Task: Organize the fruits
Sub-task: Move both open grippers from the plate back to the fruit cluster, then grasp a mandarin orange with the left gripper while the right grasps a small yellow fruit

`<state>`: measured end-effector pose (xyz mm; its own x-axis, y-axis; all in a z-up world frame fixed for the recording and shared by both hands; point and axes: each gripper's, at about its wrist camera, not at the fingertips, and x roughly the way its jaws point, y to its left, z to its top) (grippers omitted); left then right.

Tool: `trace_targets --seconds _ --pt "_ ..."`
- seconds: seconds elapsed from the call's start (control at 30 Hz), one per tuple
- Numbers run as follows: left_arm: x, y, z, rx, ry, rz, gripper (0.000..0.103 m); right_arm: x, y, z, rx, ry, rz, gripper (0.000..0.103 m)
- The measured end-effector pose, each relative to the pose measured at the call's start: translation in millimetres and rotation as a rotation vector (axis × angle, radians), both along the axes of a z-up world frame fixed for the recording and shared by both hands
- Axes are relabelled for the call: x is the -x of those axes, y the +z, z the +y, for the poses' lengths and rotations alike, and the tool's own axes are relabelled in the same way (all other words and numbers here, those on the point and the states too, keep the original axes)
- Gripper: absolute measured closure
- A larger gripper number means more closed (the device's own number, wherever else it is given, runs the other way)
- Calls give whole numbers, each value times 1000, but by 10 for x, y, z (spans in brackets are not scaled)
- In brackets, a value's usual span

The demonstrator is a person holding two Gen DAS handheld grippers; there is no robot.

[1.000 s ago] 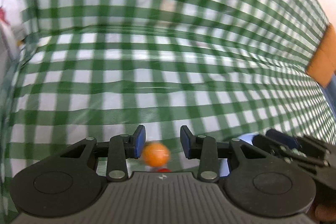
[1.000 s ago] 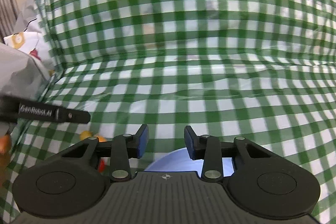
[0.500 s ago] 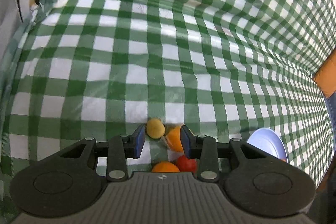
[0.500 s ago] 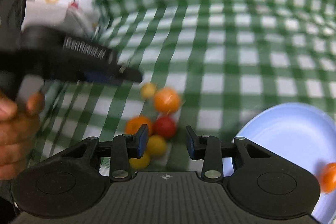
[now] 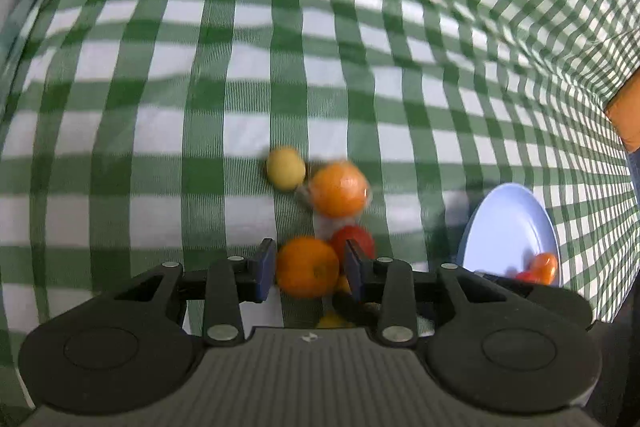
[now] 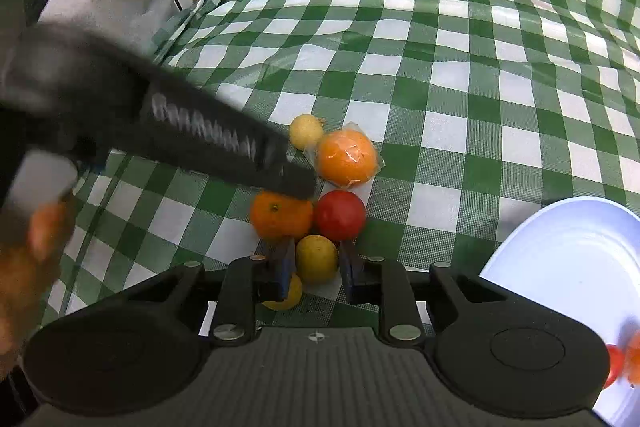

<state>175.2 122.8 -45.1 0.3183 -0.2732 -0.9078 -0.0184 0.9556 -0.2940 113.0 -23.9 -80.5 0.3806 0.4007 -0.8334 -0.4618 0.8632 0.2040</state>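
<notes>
Fruits lie bunched on the green-checked worktop, low in the middle of both views, with a pale blue plate at the lower right already holding a couple of small red-orange ones. The right tongs have come together on a yellow fruit, the pads touching both its sides. The left tongs stand partly apart around a mandarin, not yet pinching it.

To do this well, I judge each hand should lift straight up before swinging to the plate, since the fruits touch and will roll. The wrapped orange and red tomato crowd both grips. The two tools nearly cross here, so one should go first. A small pale fruit sits clear behind.
</notes>
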Motion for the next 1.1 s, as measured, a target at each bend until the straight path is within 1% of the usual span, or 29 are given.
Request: trace_targets --seconds 0.07,0.13,0.27,0.4,0.43,0.5,0.63,0.7,0.8,0.93,1.1 --pt "24 -38 5 -6 1 20 63 -1 28 -24 8 -9 -9 78" --pt "32 -59 15 3 5 30 63 -4 42 -47 22 -15 -12 78" --pt "57 -35 49 -4 6 17 65 8 22 -51 55 -28 -22 78" --pt "14 145 67 -90 27 -64 65 21 -5 -86 81 -43 -33 78" --pt "11 160 78 -111 28 -70 65 27 -28 -81 86 -43 -29 78" --pt "3 90 62 -159 13 -53 65 33 -55 -53 98 -33 -36 78" --pt "-10 -34 4 -188 -13 -34 63 32 -63 0 121 -23 -47 77" --pt "-6 -48 -11 -202 -17 -37 63 28 -71 18 128 -15 -48 77" --pt "-18 -38 -34 -201 -23 -42 64 31 -80 28 141 -9 -49 77" --pt "6 94 -107 -206 -29 -76 64 56 12 48 140 -18 -91 77" --pt "72 382 -159 -201 -31 -162 64 81 325 -62 80 -67 -167 77"
